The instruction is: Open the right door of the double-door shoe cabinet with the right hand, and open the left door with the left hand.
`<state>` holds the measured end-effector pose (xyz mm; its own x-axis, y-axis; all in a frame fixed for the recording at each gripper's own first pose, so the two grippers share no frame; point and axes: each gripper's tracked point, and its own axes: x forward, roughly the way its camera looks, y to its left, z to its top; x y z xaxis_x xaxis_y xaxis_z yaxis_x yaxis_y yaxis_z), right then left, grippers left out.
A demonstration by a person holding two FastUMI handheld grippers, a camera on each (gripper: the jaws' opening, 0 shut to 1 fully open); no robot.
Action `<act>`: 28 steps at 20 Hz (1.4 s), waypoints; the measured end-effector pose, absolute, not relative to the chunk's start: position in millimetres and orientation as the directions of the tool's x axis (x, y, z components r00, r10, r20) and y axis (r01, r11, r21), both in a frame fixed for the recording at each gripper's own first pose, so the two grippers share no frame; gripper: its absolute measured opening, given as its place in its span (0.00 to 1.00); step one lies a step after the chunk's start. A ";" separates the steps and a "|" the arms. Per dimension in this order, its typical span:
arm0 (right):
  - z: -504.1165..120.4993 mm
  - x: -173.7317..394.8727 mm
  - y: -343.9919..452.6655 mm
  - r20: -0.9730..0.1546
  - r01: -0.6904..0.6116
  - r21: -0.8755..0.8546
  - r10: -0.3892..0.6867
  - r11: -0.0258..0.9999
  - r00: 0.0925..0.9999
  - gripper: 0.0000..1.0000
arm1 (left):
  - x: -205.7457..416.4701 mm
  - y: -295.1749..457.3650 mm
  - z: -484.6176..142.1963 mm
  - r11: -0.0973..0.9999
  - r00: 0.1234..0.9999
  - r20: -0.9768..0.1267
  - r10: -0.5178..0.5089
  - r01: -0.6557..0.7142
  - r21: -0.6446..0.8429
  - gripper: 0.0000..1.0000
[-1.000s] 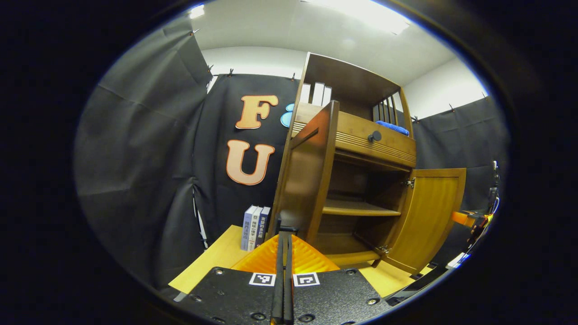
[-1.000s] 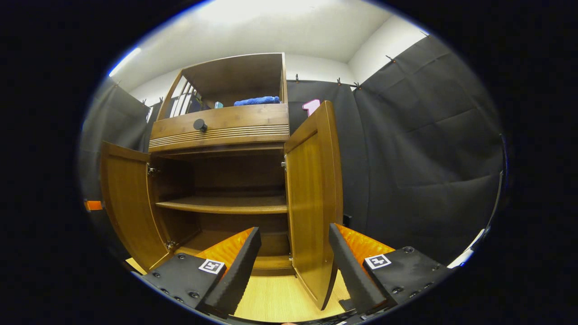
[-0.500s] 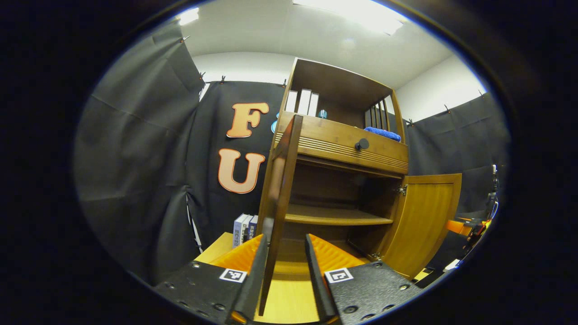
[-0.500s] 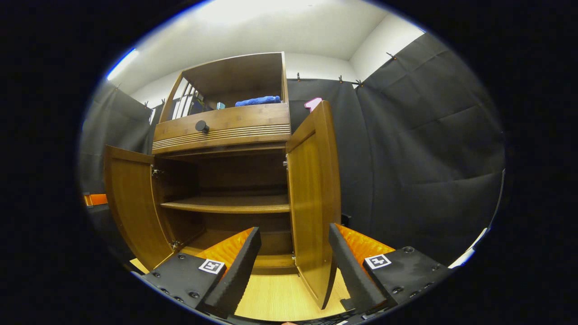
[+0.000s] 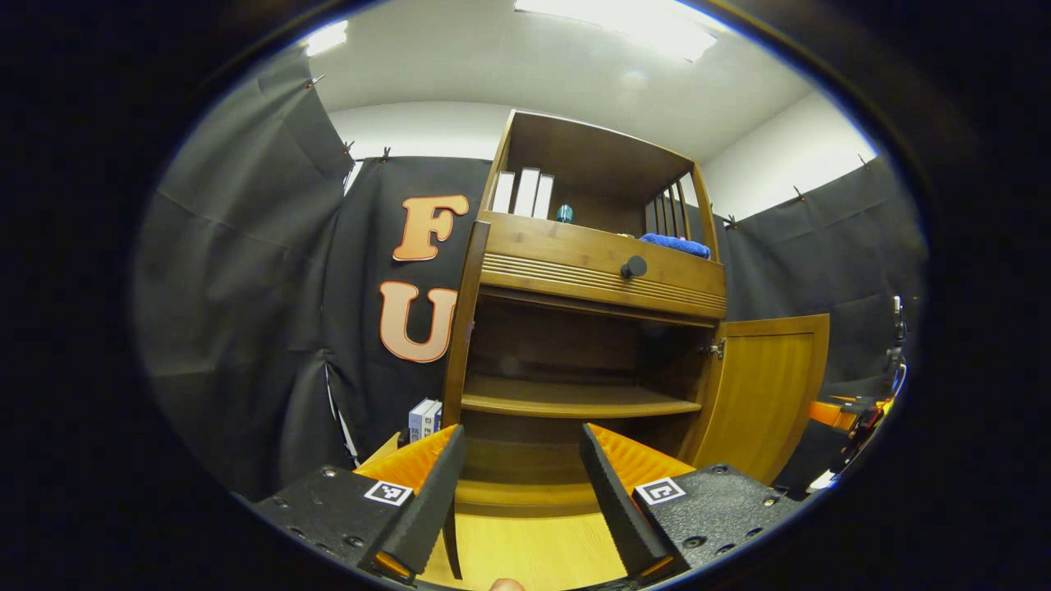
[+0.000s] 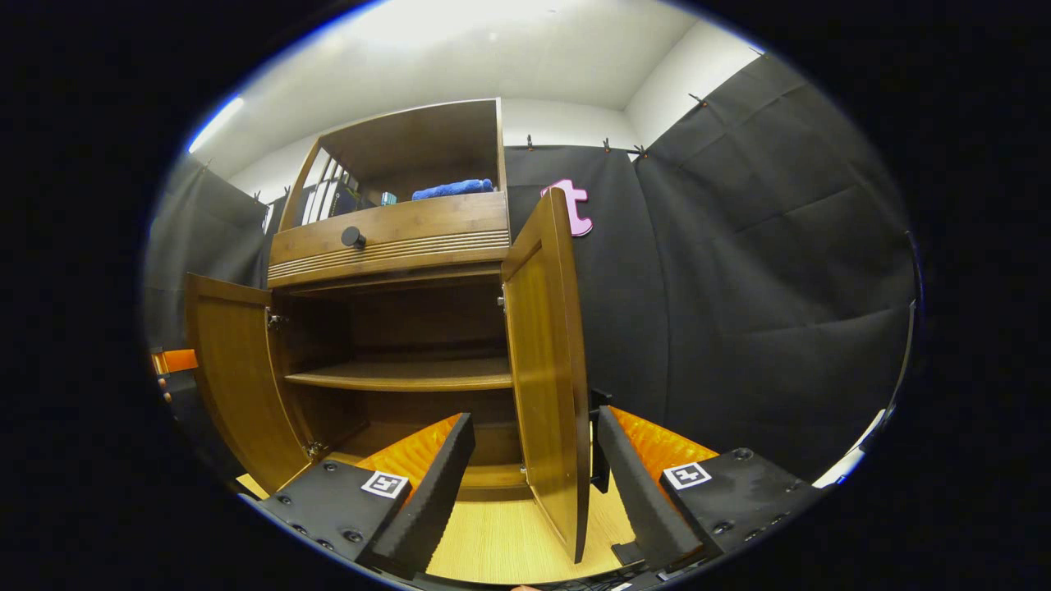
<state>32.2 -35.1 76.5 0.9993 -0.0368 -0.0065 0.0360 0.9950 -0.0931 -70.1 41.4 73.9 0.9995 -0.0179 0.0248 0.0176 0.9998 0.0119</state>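
Standing wide open, the shoe cabinet [image 5: 591, 328] is showing its bare inner shelf [image 5: 575, 400]. The left tongs [image 5: 517, 492] are hanging spread, gripping nothing, with the left door [image 5: 456, 328] seen edge-on just beside one finger. The right tongs [image 6: 534, 484] are gaping too, the right door [image 6: 546, 369] standing between the fingers, contact unclear.

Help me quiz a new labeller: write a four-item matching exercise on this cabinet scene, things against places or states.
Things:
1. towel
2. knob
3. right door
4. left tongs

Places or states:
A. on the drawer front
B. open, holding nothing
C. in the top compartment
D. swung wide

Pairs: 1-C, 2-A, 3-D, 4-B
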 end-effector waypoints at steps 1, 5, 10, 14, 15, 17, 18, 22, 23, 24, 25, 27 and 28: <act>77.6 31.1 -34.6 -0.004 0.035 -0.095 -0.036 0.995 0.999 1.00 | -69.8 40.5 72.8 1.000 1.000 0.020 -0.019 0.019 0.009 0.83; 78.2 30.2 -33.4 -0.004 0.032 -0.102 -0.032 0.994 0.999 0.97 | -71.2 36.7 66.0 1.000 1.000 -0.003 -0.022 0.022 -0.016 0.85; 78.6 29.8 -34.8 -0.001 0.039 -0.102 -0.040 0.994 0.999 0.97 | -68.4 27.7 62.5 0.999 0.999 -0.015 -0.046 0.045 -0.026 0.84; 79.4 29.3 -36.5 0.008 0.052 -0.095 -0.052 0.994 0.999 0.97 | -66.3 19.9 61.4 0.997 0.998 -0.016 -0.068 0.068 -0.020 0.85; 79.1 29.2 -36.6 0.009 0.054 -0.093 -0.053 0.994 0.999 1.00 | -66.2 19.5 60.8 0.997 0.997 -0.017 -0.071 0.071 -0.021 0.85; 78.6 28.7 -37.1 0.009 0.054 -0.089 -0.054 0.995 0.999 1.00 | -64.3 17.8 61.9 0.997 0.997 -0.017 -0.075 0.075 -0.018 0.84; 78.4 29.2 -36.9 0.009 0.054 -0.089 -0.054 0.995 0.999 0.97 | -64.2 18.1 61.8 0.997 0.997 -0.018 -0.074 0.073 -0.016 0.85; 77.9 28.7 -38.2 0.009 0.057 -0.090 -0.056 0.994 0.998 0.97 | -64.4 16.1 59.5 0.997 0.997 -0.021 -0.079 0.078 -0.014 0.84; 77.4 28.2 -38.3 0.009 0.058 -0.089 -0.057 0.994 0.998 0.97 | -63.1 16.7 58.3 0.997 0.997 -0.022 -0.078 0.078 -0.014 0.84; 77.0 27.9 -38.4 0.008 0.057 -0.089 -0.056 0.994 0.998 0.97 | -63.0 17.5 57.2 0.997 0.997 -0.023 -0.075 0.075 -0.015 0.84; 77.3 28.3 -39.0 0.007 0.057 -0.088 -0.057 0.994 0.998 1.00 | -63.2 18.6 56.6 0.997 0.997 -0.023 -0.070 0.070 -0.017 0.84; 77.4 27.8 -39.3 0.008 0.058 -0.086 -0.057 0.995 0.998 0.88 | -61.7 19.7 56.0 0.998 0.998 -0.024 -0.066 0.066 -0.018 0.84; 77.4 27.8 -39.7 0.009 0.059 -0.085 -0.058 0.995 0.998 0.88 | -61.5 20.2 54.8 0.998 0.998 -0.026 -0.064 0.063 -0.020 0.84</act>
